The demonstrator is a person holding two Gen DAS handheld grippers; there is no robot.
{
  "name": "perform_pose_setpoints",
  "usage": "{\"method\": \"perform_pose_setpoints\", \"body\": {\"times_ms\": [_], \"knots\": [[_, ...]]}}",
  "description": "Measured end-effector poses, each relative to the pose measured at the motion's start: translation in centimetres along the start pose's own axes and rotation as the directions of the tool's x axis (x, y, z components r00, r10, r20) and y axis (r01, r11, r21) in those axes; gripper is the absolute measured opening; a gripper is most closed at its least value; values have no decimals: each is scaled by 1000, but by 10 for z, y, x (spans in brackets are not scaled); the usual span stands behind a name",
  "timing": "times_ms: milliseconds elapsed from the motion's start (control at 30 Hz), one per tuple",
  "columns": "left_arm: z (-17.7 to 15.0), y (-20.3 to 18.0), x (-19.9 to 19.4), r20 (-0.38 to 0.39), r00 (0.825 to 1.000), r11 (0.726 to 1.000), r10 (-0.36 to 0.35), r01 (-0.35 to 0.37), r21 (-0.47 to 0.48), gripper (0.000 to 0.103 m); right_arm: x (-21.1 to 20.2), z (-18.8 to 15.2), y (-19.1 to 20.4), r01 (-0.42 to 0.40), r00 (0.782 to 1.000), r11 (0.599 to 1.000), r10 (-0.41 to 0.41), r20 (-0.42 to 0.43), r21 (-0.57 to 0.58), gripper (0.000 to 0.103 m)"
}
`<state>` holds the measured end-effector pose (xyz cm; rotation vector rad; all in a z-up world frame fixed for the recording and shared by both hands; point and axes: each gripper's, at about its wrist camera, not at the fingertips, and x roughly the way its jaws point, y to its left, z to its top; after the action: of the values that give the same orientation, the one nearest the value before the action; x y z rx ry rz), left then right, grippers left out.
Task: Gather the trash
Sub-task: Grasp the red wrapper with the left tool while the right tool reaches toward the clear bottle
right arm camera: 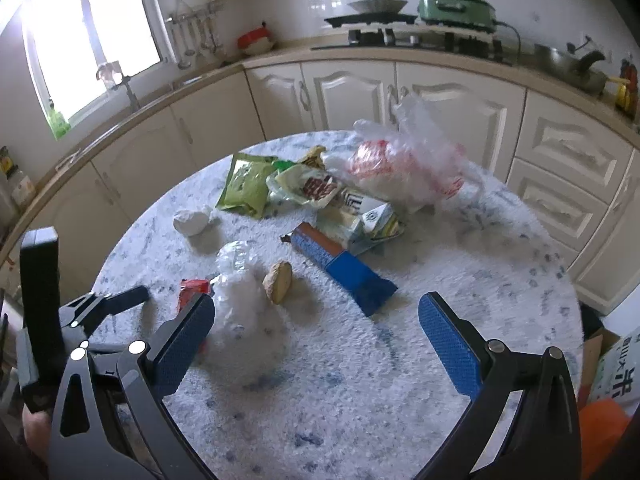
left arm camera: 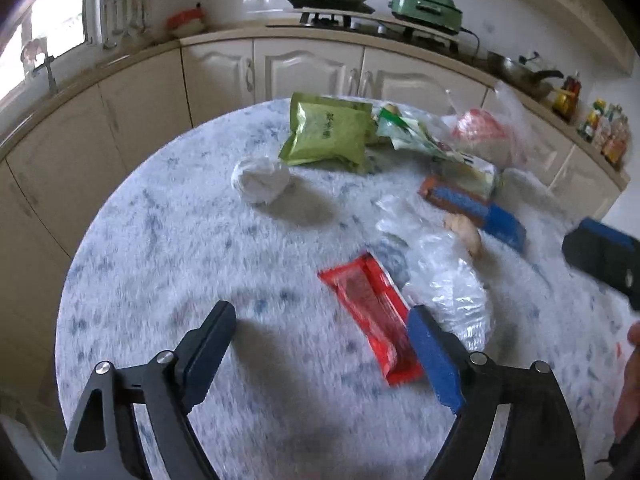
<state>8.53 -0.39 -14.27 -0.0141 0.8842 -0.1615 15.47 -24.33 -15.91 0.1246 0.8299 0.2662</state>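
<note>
Trash lies on a round speckled table (left arm camera: 168, 264). In the left wrist view my left gripper (left arm camera: 322, 332) is open and empty, with a red wrapper (left arm camera: 370, 312) beside its right finger. Beyond lie a crumpled clear plastic bag (left arm camera: 444, 280), a white paper ball (left arm camera: 260, 178), a green pouch (left arm camera: 330, 132), a blue and orange packet (left arm camera: 476, 208) and a clear bag with red print (left arm camera: 486, 132). In the right wrist view my right gripper (right arm camera: 316, 320) is open and empty above the table (right arm camera: 480, 272), near the clear plastic bag (right arm camera: 244, 300), a half-eaten biscuit (right arm camera: 279, 282) and the blue packet (right arm camera: 344, 268).
Cream kitchen cabinets (right arm camera: 352, 92) and a counter curve behind the table, with a stove (right arm camera: 372, 26), a green cooker (right arm camera: 456, 6) and a pan (right arm camera: 572, 66). A cardboard box (right arm camera: 616, 372) and an orange thing (right arm camera: 600, 428) sit beside the table at lower right.
</note>
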Motion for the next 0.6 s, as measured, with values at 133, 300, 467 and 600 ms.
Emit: {"method": "perform_pose_setpoints", "body": {"times_ms": [133, 300, 467, 600], "knots": [[14, 2, 7, 10, 1000, 1000, -4, 4, 28, 36, 10, -2, 10, -30, 999, 1000, 30, -25, -2, 103], [13, 18, 8, 11, 998, 998, -68, 68, -15, 12, 24, -4, 21, -59, 996, 998, 60, -67, 16, 97], [4, 41, 0, 42, 995, 995, -86, 88, -49, 6, 44, -8, 35, -87, 990, 996, 89, -114, 27, 79], [3, 52, -1, 42, 997, 996, -71, 73, -54, 6, 61, -9, 49, -91, 987, 996, 93, -130, 26, 62]]}}
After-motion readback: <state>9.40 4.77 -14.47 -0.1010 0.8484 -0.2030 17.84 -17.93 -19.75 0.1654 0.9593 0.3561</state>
